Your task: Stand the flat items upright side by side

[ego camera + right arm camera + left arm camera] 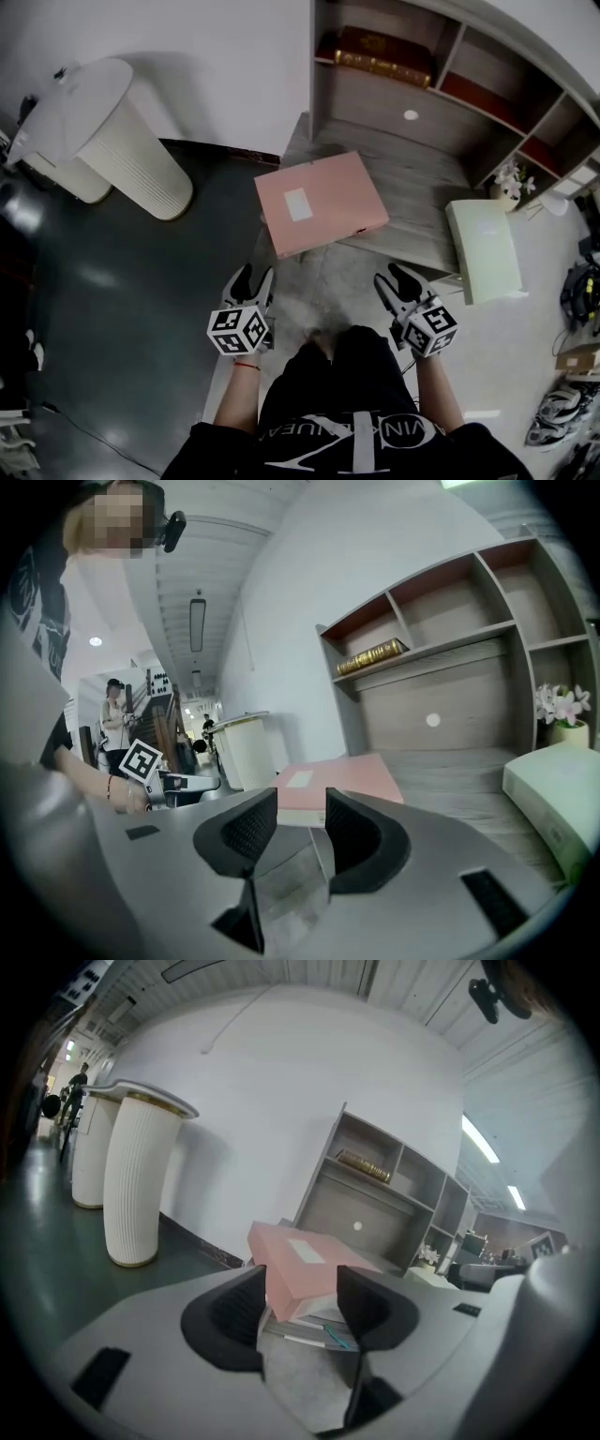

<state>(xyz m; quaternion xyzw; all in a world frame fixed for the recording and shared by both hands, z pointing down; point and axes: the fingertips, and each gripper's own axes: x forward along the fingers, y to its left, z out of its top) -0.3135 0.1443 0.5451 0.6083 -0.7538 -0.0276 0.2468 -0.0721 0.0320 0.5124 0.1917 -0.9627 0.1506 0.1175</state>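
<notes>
The pink flat box [321,202] [302,1265] [349,782] lies flat on the grey desk [412,178], in the middle of the head view, its near corner hanging over the desk's front edge. Something pale and layered shows under that corner in my left gripper view; I cannot tell what it is. The pale green flat box [484,248] [558,794] also lies flat, at the right of the head view, on the desk's right end and well apart from the pink one.

My left gripper [253,281] [300,1309] hangs just below the pink box in the frame, jaws parted about halfway, with the box's corner showing beyond the gap and neither pad on it. My right gripper [394,281] [300,834] sits lower right of the pink box, jaws wide apart and holding nothing, short of the desk edge.

The shelf unit [450,66] fills the upper right. Its upper left compartment holds a brown book [375,52] [364,1164] [372,656] lying flat. A small pot of white flowers [509,183] [562,714] stands at the desk's right end. A white ribbed pedestal [122,141] [141,1180] stands on the dark floor at upper left.
</notes>
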